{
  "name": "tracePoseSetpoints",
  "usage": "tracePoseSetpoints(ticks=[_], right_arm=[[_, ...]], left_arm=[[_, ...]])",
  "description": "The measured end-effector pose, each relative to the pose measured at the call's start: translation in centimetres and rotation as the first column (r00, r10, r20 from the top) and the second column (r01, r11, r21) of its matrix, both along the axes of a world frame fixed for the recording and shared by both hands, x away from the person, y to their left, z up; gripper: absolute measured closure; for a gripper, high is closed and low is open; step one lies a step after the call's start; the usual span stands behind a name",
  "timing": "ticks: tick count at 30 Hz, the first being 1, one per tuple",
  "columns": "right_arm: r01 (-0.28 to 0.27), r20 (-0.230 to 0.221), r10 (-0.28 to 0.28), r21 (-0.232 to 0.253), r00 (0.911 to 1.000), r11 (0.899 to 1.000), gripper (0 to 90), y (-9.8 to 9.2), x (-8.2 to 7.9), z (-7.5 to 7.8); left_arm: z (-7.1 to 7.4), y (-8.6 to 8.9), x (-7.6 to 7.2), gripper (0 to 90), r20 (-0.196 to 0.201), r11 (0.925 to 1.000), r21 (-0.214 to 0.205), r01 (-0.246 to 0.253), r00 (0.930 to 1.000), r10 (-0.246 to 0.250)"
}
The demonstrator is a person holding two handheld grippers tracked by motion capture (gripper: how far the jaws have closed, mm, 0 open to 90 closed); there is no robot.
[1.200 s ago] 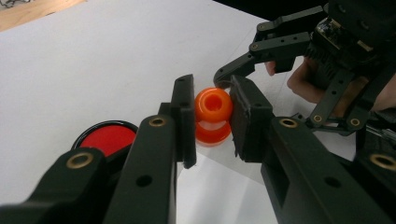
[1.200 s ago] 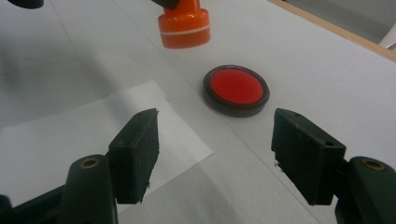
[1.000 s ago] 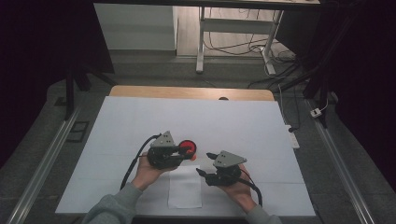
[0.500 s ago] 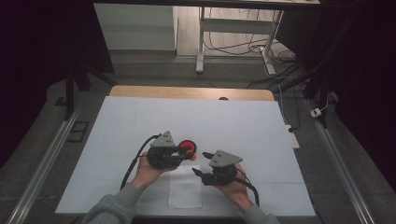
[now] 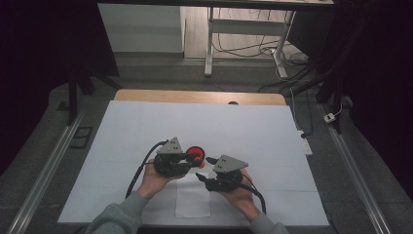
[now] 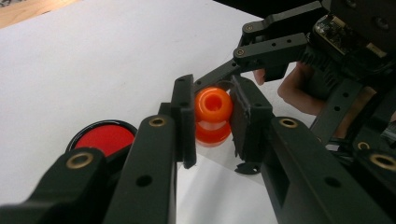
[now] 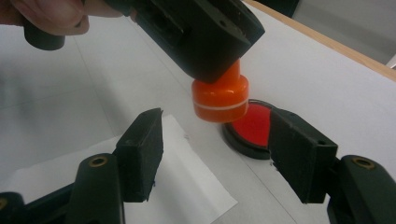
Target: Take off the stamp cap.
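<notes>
Now my left tongs (image 6: 212, 123) clamp the orange stamp (image 6: 213, 116) above the red ink pad (image 6: 103, 137) — right tongs (image 7: 215, 156), apart, have just been narrowing with nothing between — next, I judge, press onto the paper slip (image 7: 187, 186).

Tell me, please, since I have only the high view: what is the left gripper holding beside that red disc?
Observer: The left gripper is shut on an orange stamp, clamped by its rounded knob.
Operator: Is the stamp resting on the red ink pad?
Observer: No; in the right gripper view the stamp hangs just in front of the red ink pad, its base clear of the table.
Operator: And the right gripper?
Observer: The right gripper is open, its jaws have just been closing, and nothing lies between them but the white paper slip below.
</notes>
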State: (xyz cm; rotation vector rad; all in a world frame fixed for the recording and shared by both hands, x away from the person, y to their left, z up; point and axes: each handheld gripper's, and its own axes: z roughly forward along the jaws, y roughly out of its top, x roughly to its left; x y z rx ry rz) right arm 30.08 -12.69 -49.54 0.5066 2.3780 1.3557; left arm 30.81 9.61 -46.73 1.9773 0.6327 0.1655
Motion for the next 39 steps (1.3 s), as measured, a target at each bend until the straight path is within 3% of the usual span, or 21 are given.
tracePoseSetpoints(ticks=[19,39], right_arm=[[0.013,0.023,-0.013,-0.009,0.9997,1.0,45.6,0.5,0.11,0.05],[0.002,0.03,-0.002,-0.018,0.9995,1.0,62.1,0.64,0.16,0.06]], left_arm=[[-0.17,-0.1,0.02,72.1,-0.005,1.0,0.005,0.0,1.0,0.0],[-0.22,-0.18,-0.02,72.1,-0.007,1.0,0.006,0.003,1.0,-0.003]])
